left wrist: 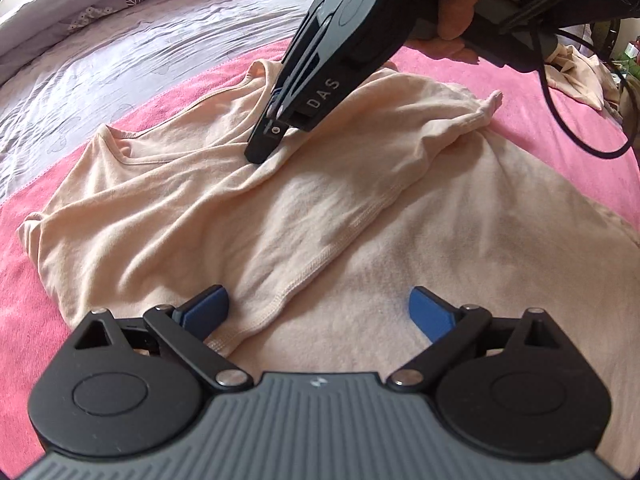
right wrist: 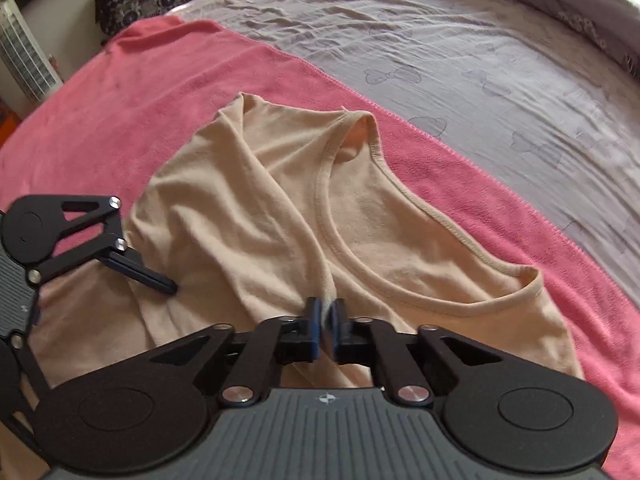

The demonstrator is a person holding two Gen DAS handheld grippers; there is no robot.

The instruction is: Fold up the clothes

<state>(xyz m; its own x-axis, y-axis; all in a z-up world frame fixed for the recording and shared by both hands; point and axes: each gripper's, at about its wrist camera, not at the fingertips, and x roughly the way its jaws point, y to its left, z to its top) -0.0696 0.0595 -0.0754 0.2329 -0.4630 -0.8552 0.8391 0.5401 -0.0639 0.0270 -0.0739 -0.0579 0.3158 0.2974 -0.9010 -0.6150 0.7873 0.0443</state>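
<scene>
While the right claw (right wrist: 329, 322) tilts steeply down, clamped on a fold of the beige tank top (left wrist: 280, 208), left claw (left wrist: 320, 308) spread apart above its hem, pink blanket (right wrist: 140, 92) bare around.

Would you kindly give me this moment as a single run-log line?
step: folding top | left gripper: open above hem | right gripper: shut on top near neckline | surface: pink blanket

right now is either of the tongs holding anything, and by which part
The right tongs are shut on the beige top, pinching a raised fold of cloth just below its neckline. The left tongs are open over the top, holding nothing.
</scene>
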